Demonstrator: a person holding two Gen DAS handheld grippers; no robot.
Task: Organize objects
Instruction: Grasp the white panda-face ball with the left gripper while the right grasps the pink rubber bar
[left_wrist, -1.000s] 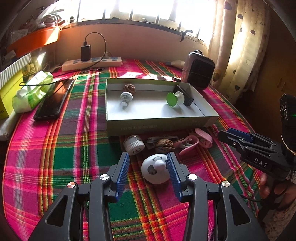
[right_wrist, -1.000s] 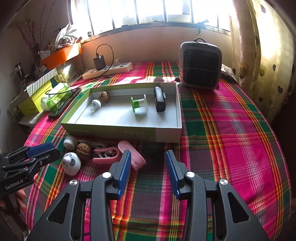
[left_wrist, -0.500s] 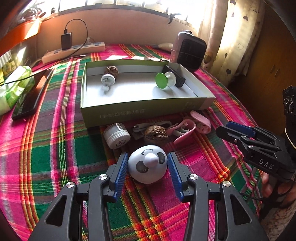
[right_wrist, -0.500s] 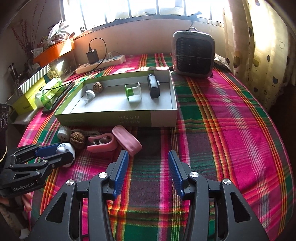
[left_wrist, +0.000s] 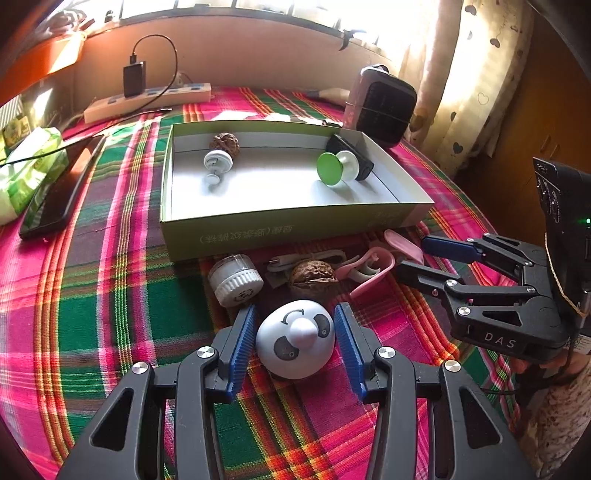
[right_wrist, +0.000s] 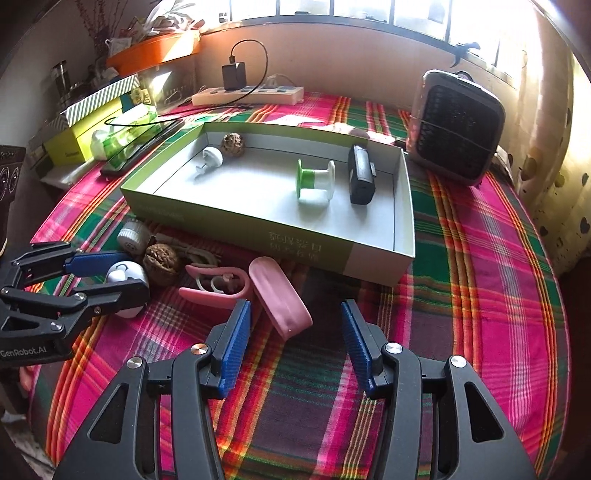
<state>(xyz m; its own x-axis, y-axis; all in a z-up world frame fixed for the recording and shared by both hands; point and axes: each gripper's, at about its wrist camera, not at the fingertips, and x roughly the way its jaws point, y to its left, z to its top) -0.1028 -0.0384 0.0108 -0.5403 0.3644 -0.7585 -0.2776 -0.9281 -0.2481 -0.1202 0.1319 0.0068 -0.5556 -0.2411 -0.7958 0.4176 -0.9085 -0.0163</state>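
Observation:
A white panda-faced dome sits on the plaid cloth between the fingers of my left gripper. The jaws are open and straddle it with small gaps each side. It also shows in the right wrist view. Behind it lie a walnut, a white round cap, a pink clip and a pink case. The green box holds a walnut, a white hook, a green spool and a black device. My right gripper is open and empty, just short of the pink case.
A grey heater stands behind the box on the right. A power strip with a charger lies at the back. A black phone and a tissue pack lie at the left. The table edge drops off at the right.
My left gripper has moved forward until the panda dome lies between its fingers. My right gripper has moved forward and left toward the pink case. Both stayed open.

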